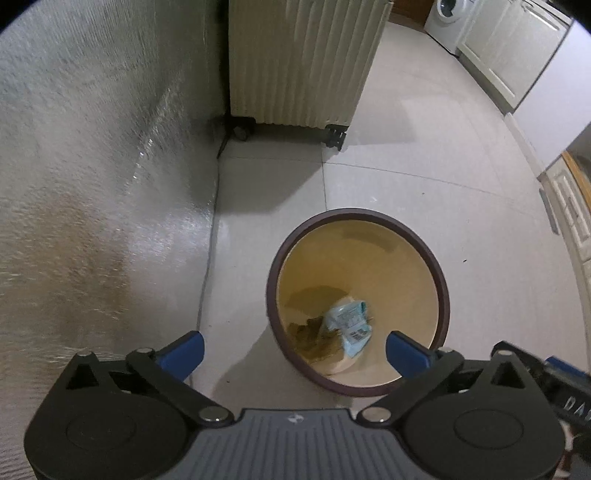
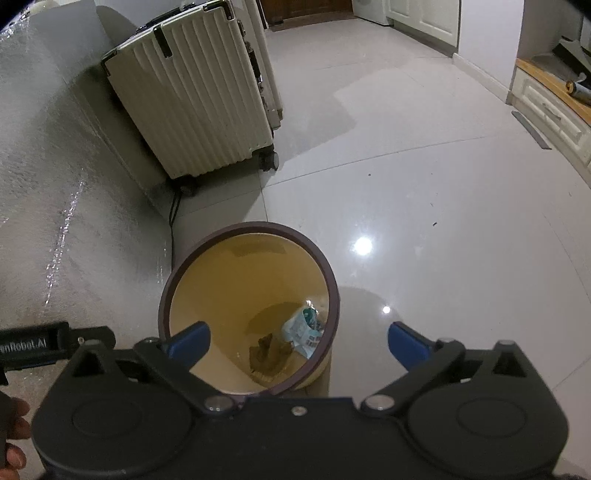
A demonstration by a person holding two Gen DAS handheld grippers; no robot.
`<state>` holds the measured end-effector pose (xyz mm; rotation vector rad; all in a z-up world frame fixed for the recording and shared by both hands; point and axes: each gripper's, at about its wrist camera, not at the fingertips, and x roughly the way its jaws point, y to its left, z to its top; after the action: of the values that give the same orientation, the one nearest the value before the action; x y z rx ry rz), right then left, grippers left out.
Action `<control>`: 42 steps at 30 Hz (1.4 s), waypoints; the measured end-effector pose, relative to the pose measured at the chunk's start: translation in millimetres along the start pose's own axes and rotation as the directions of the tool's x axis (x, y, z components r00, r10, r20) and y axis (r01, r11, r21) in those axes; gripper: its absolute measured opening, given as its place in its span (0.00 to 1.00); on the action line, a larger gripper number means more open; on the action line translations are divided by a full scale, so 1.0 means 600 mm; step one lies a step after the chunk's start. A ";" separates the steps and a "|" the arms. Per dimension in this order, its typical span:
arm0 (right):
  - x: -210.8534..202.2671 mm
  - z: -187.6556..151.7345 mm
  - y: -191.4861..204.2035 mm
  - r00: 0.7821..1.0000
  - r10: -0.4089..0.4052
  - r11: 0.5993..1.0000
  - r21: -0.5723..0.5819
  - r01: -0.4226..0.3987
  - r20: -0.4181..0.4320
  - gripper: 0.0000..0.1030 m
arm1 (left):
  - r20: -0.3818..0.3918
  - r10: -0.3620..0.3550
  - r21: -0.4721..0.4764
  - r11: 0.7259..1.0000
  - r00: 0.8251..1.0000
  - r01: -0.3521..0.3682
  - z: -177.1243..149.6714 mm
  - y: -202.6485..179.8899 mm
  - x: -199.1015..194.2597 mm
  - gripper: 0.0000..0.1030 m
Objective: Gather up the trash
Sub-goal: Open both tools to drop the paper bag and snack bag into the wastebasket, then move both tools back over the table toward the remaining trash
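Note:
A round trash bin [image 1: 439, 273] with a dark brown rim and tan inside stands on the pale tiled floor. At its bottom lie a light blue wrapper [image 1: 352, 326] and a brown crumpled piece [image 1: 314, 334]. My left gripper [image 1: 295, 350] hangs above the bin's near left edge, jaws wide open with nothing between the blue fingers [image 1: 184, 352]. In the right wrist view the same bin [image 2: 334, 295] shows the wrapper [image 2: 303, 326] and brown piece [image 2: 267, 350]. My right gripper [image 2: 299, 345] is open and empty above the bin's near rim.
A cream ribbed suitcase [image 1: 303, 62] on wheels stands behind the bin, also the suitcase [image 2: 192, 99] in the right view. A silvery foil-like surface [image 1: 92, 166] fills the left. White cabinets [image 1: 509, 55] and a washing machine [image 1: 448, 20] line the far right. A cable [image 2: 173, 210] runs along the floor.

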<state>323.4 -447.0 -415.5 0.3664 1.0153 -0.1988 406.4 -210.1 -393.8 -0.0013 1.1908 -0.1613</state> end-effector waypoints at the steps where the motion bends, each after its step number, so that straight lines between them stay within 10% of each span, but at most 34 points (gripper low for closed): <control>1: -0.006 -0.001 0.000 1.000 -0.003 1.000 0.001 0.003 0.004 1.00 | 0.002 0.001 0.003 1.000 1.000 -0.001 -0.003 0.000 -0.007 1.00; 24: -0.282 -0.043 0.003 0.987 -0.075 0.996 -0.035 0.081 0.142 1.00 | 0.171 -0.017 0.111 0.994 0.985 -0.002 -0.093 -0.015 -0.266 1.00; 42: -0.564 -0.076 0.046 0.925 -0.085 0.991 -0.068 0.118 0.370 1.00 | 0.406 -0.091 0.194 0.981 0.909 0.012 -0.169 -0.024 -0.551 1.00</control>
<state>121.7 -406.0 -141.6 0.1848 0.6698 -0.3030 191.7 -174.3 -125.0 0.0944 0.7470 -0.3047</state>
